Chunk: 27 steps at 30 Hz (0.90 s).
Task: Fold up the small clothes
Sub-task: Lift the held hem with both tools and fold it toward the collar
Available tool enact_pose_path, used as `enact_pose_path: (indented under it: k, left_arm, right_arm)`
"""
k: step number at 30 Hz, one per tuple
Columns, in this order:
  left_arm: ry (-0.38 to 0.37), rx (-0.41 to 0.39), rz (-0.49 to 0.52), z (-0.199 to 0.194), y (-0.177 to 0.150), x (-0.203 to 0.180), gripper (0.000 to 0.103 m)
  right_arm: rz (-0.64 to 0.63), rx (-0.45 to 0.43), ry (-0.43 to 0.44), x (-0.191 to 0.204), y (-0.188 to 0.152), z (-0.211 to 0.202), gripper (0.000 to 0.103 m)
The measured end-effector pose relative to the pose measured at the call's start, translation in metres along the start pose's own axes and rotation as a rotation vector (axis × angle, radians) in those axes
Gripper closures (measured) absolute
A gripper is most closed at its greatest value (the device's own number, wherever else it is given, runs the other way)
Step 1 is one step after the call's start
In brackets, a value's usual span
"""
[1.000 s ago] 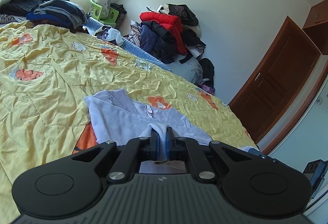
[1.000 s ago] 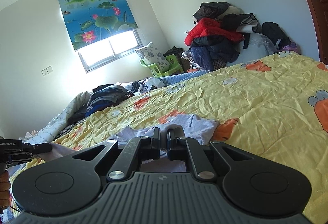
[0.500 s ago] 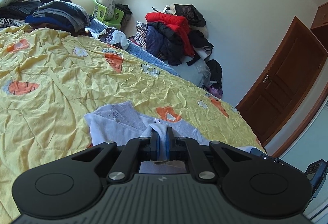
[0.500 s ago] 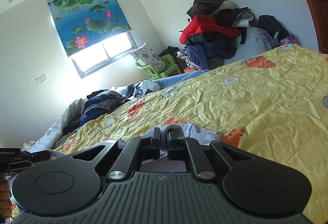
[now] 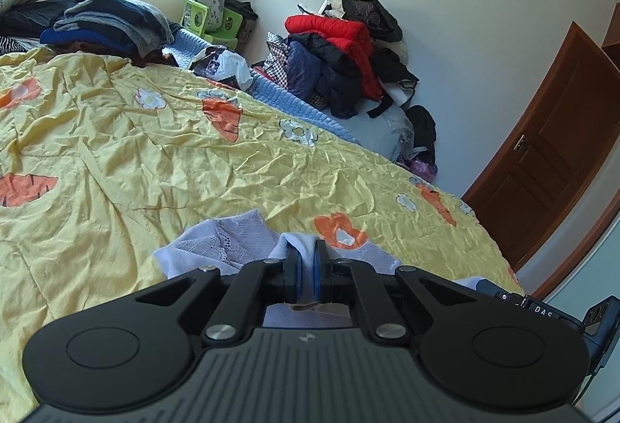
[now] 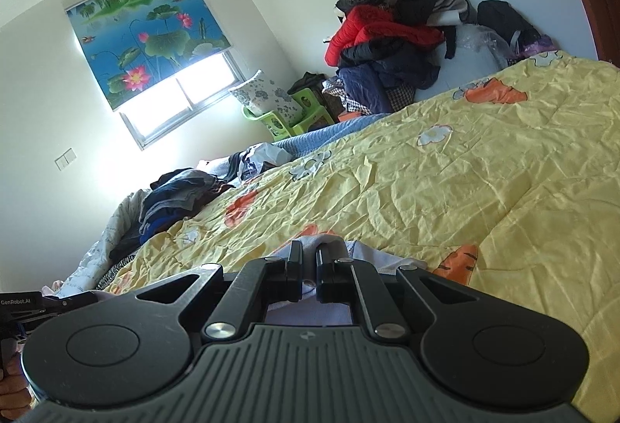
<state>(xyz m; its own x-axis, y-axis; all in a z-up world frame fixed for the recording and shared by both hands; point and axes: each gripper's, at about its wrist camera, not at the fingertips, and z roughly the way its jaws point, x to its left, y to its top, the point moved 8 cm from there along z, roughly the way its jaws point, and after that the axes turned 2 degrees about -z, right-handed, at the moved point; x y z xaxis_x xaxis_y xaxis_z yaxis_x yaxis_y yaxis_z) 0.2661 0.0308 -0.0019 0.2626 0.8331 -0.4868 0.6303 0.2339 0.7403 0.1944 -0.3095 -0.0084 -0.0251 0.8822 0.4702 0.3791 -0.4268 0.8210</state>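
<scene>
A pale lilac top [image 5: 232, 241] with a lace panel is lying on the yellow carrot-print quilt [image 5: 155, 152] of the bed, near its front edge. A fold of its cloth is pinched in the left claw [image 5: 306, 260], and another fold is pinched in the right claw [image 6: 308, 264]. The step in hand is judged to be a fold carried by both claws together. Both edges should be kept level and lightly stretched, and the cloth should be released only when it is laid flat.
</scene>
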Motion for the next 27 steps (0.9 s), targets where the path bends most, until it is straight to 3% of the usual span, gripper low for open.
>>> enact_pose_path:
  k: [16, 27]
  left_arm:
    - [0.052, 0.075, -0.097, 0.070, 0.005, 0.036, 0.097]
    - [0.071, 0.136, -0.194, 0.094, 0.005, 0.057, 0.096]
  right_arm:
    - [0.006, 0.083, -0.031, -0.022, -0.003, 0.064, 0.092]
    - [0.044, 0.146, -0.041, -0.035, -0.013, 0.092, 0.087]
